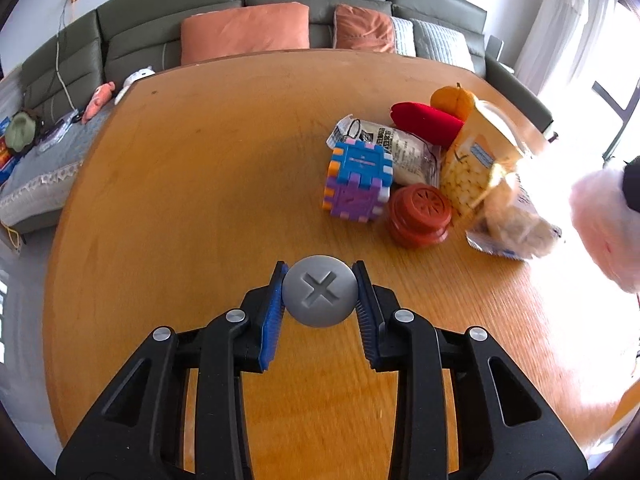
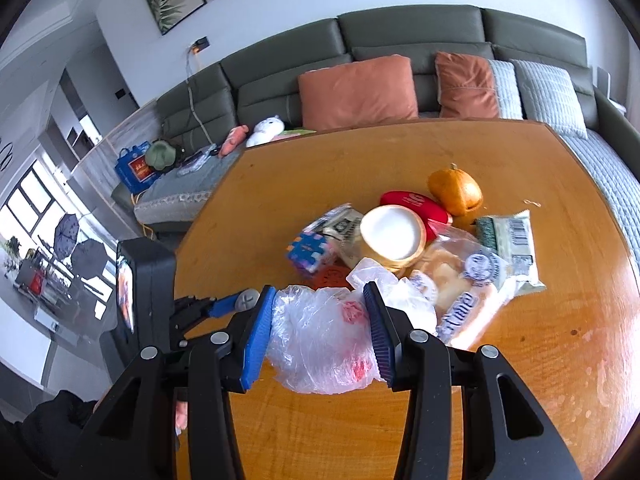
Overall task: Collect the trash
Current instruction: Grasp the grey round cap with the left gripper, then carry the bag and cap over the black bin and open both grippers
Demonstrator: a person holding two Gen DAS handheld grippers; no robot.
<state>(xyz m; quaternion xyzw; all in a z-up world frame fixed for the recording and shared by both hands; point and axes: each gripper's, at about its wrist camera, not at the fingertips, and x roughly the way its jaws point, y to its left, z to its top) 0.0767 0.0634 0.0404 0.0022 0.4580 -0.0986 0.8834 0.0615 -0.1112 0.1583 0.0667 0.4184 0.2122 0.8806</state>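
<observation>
While the right claw [image 2: 320, 336] pinches the crumpled plastic bag [image 2: 320, 344], light, soft, slippery, bunch it mid-bulk. Left claw [image 1: 320, 296] grips a rigid grey screw-head toy [image 1: 320, 297].

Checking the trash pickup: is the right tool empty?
No, the right tool is shut on a crumpled clear plastic bag above the table.

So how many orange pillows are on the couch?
2. A big orange pillow sits mid-couch behind the table; a smaller orange pillow sits to its right, beside the grey ones. The table edge could hide others.
</observation>
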